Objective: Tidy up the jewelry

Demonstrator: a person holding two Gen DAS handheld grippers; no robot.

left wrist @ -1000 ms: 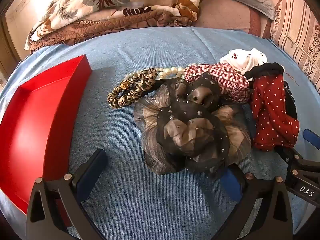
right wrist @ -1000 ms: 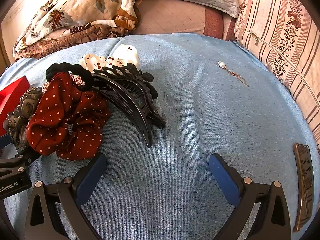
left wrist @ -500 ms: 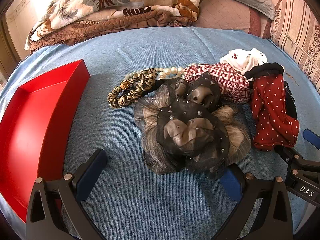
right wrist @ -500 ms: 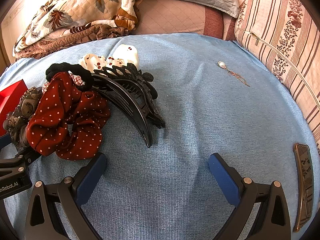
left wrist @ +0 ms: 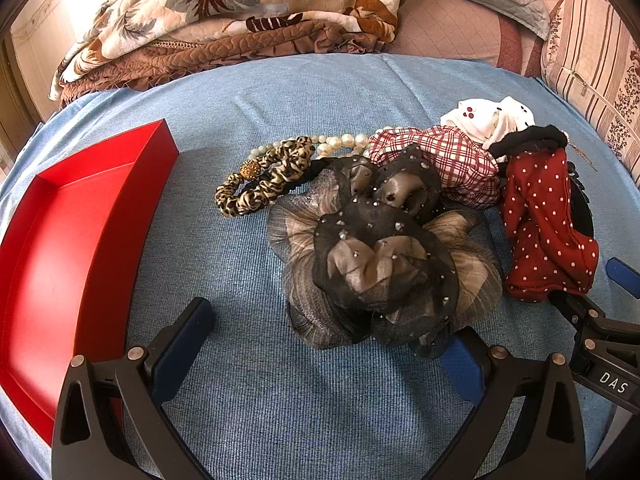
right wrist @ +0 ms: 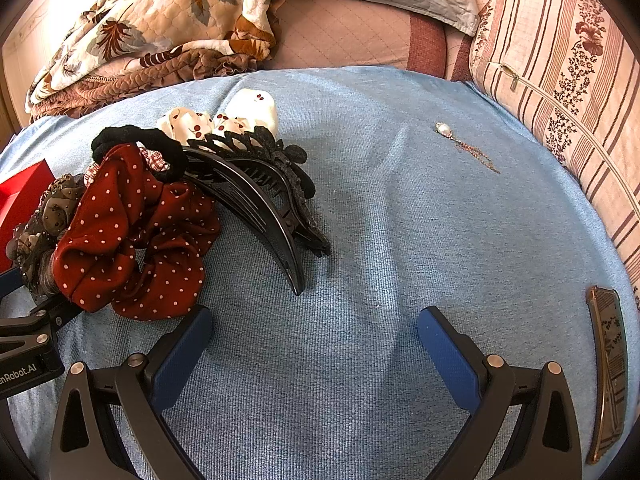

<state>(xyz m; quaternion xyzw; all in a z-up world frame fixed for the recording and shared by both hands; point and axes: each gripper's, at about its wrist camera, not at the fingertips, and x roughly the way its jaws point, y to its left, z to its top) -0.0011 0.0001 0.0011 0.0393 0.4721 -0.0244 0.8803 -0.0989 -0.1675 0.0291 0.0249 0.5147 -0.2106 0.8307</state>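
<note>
A pile of hair accessories lies on the blue cloth: a dark organza scrunchie point(left wrist: 380, 256), a leopard-print scrunchie point(left wrist: 264, 180), a pearl strand point(left wrist: 344, 141), a plaid scrunchie point(left wrist: 452, 160), a red polka-dot scrunchie point(left wrist: 544, 224) point(right wrist: 132, 236), a white cherry-print scrunchie point(right wrist: 224, 120) and black claw clips point(right wrist: 260, 196). A red tray point(left wrist: 72, 248) stands at the left. My left gripper point(left wrist: 324, 344) is open, just in front of the organza scrunchie, its right finger touching the fabric's edge. My right gripper point(right wrist: 316, 344) is open and empty over bare cloth, right of the red scrunchie.
A pearl pendant on a thin chain point(right wrist: 460, 140) lies alone at the far right. A flat patterned barrette point(right wrist: 608, 368) lies at the cloth's right edge. A folded quilt point(left wrist: 224, 20) and striped pillow point(right wrist: 560, 60) border the back.
The left wrist view has shifted slightly, so the red tray sits a little further right in it. The right gripper has not moved. Both grippers stay open.
</note>
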